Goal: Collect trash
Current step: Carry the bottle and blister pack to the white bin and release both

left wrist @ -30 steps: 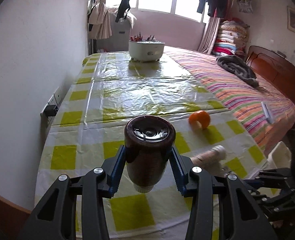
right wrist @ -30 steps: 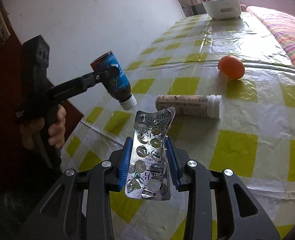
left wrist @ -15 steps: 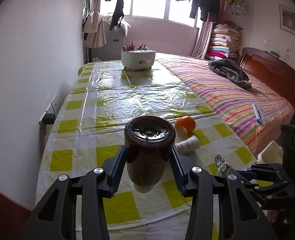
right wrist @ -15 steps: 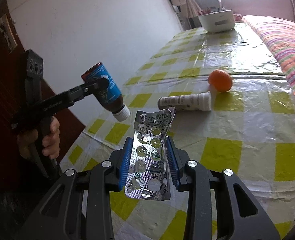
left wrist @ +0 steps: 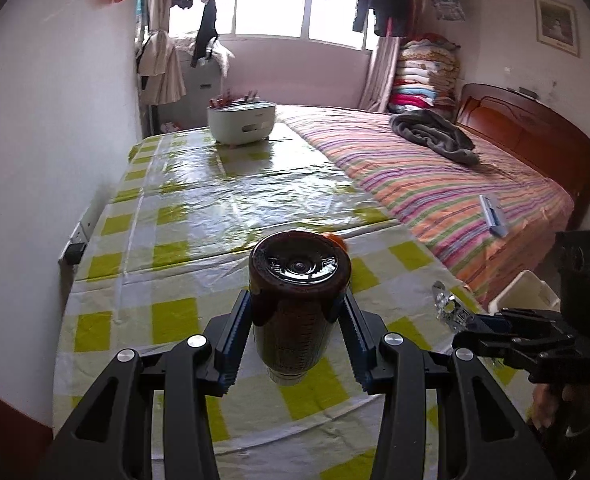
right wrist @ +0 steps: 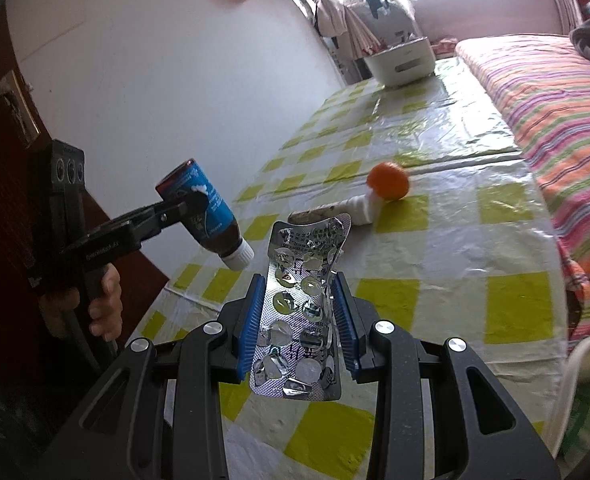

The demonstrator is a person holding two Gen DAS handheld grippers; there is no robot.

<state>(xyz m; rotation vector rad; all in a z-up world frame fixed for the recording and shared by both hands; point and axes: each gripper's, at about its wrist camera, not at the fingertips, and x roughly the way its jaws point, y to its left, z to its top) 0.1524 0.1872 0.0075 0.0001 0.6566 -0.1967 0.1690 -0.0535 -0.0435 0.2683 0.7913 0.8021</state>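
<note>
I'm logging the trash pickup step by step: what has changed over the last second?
Both grippers have drawn back and up from the table, carrying their loads. The left gripper stays shut on the brown bottle, the right gripper on the blister pack. The orange and white-capped tube lie unmoved.

- Table (right wrist: 447,248) fills mid-frame in the right wrist view; wall to its left, bed (right wrist: 555,112) along its right edge.
- Tub (right wrist: 401,60) on the table's far end, top centre.
- Fruit (right wrist: 387,181) mid-table, touching the cap end of the lying tube (right wrist: 335,212).
- Bottle (right wrist: 205,214) held above the table's left edge.
- Blister pack (right wrist: 303,312) lower centre, before the tube.
</note>
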